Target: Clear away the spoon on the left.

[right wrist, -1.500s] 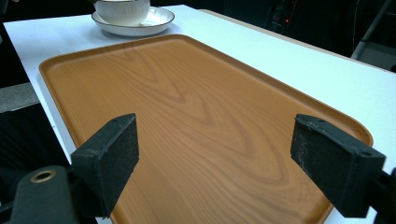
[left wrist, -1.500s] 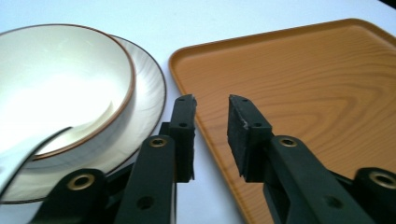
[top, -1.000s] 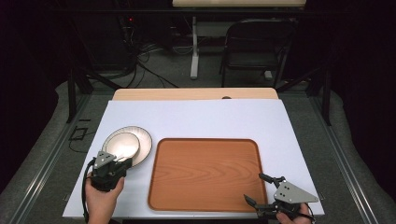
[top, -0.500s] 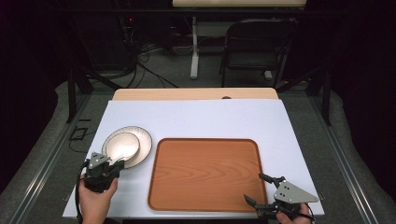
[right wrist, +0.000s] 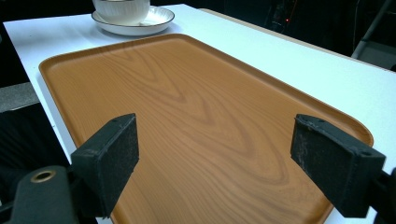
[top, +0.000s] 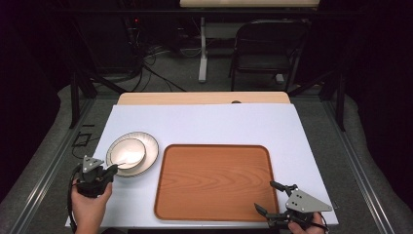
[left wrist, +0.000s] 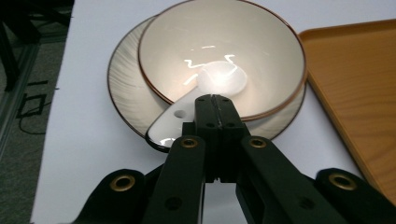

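The left gripper (left wrist: pixel 215 105) has its jaws pressed together on the handle of a white spoon (left wrist: pixel 205 91), whose scoop lies inside the bowl (left wrist: pixel 261 56); the bowl sits on a saucer (left wrist: pixel 123 88) at the worktop's (top: pixel 204 124) left side, just beside the wooden tray (top: pixel 214 180). The right gripper (top: pixel 275 200) waits with jaws spread wide over the tray's near right corner. The step in hand looks like taking up the spoon; next comes a clean lift clear of the bowl's rim without dragging it.

High view: overhead, forward-down, far; gripper views: close, low along jaws; shared: tray (top: pixel 214 181), bowl (left wrist: pixel 223 56)
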Demonstrator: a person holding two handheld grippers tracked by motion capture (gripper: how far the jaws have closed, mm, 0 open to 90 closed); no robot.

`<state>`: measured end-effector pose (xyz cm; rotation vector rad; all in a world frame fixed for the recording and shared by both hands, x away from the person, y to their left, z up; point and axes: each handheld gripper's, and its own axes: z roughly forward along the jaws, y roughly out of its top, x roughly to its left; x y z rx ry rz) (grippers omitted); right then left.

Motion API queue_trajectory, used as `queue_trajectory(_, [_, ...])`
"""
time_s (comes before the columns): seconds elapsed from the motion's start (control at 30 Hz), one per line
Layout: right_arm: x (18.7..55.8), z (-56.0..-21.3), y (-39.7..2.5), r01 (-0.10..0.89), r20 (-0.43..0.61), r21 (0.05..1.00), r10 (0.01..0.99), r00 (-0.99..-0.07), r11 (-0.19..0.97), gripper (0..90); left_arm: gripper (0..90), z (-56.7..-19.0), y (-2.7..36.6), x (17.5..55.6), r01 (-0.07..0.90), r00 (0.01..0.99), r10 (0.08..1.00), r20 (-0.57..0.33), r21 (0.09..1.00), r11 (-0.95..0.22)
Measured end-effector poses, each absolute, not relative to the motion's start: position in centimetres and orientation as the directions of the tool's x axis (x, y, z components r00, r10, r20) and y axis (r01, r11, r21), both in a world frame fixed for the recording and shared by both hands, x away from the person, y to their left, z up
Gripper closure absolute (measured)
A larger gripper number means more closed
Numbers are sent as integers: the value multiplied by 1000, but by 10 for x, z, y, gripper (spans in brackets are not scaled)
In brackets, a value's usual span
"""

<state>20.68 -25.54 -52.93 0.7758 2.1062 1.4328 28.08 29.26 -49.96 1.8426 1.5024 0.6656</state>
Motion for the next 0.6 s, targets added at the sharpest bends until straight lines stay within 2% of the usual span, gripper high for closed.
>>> queue_trajectory(0.23, [207,-529,-255,186,-69,937,682,-728,294,148,900,-500,305,292,640,163,987,-9,762,-99])
queue_trajectory(0.6, [207,-529,-255,187,-69,937,681,-729,295,148,900,-502,320,314,634,108,993,-53,773,-28])
